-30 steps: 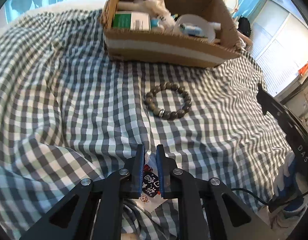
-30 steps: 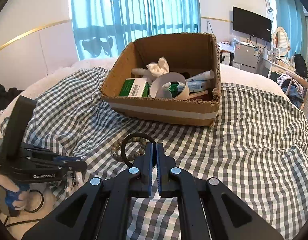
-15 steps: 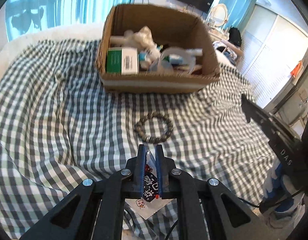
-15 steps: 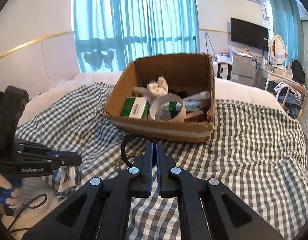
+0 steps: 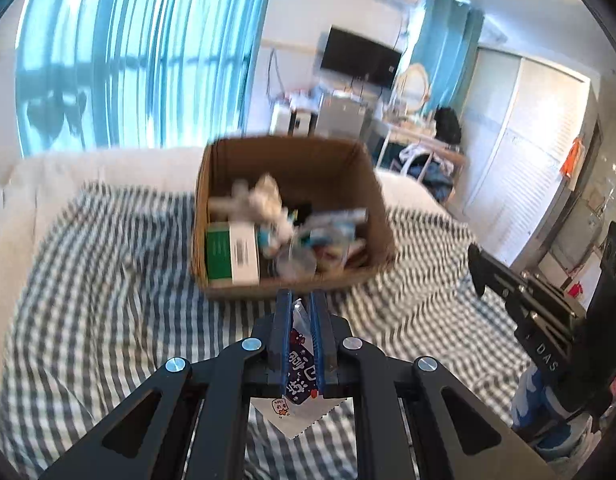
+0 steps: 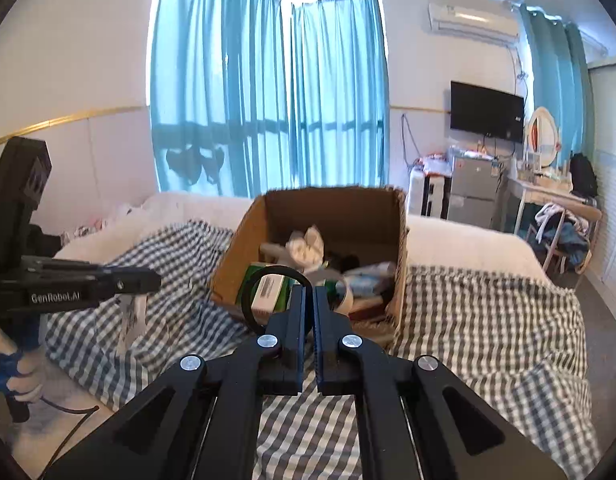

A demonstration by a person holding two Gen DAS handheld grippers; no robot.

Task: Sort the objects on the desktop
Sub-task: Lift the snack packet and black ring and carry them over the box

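Observation:
My left gripper is shut on a small dark-blue printed packet whose white end hangs below the jaws. It hovers in front of an open cardboard box filled with several items, including a green-and-white carton. My right gripper is shut on a thin black ring, which stands up to the left of the fingers, in front of the same box. In the right wrist view the left gripper is at the left with the packet dangling. The right gripper shows at the right edge of the left wrist view.
The box stands on a bed covered with a checkered cloth. A hand holds the left gripper's blue handle. Behind the bed are blue curtains, a wall television and a cluttered desk and chair at the right.
Both grippers have risen and tipped upward, still holding the packet and the ring. The box now sits lower and farther off, and the bead bracelet has dropped out of view.

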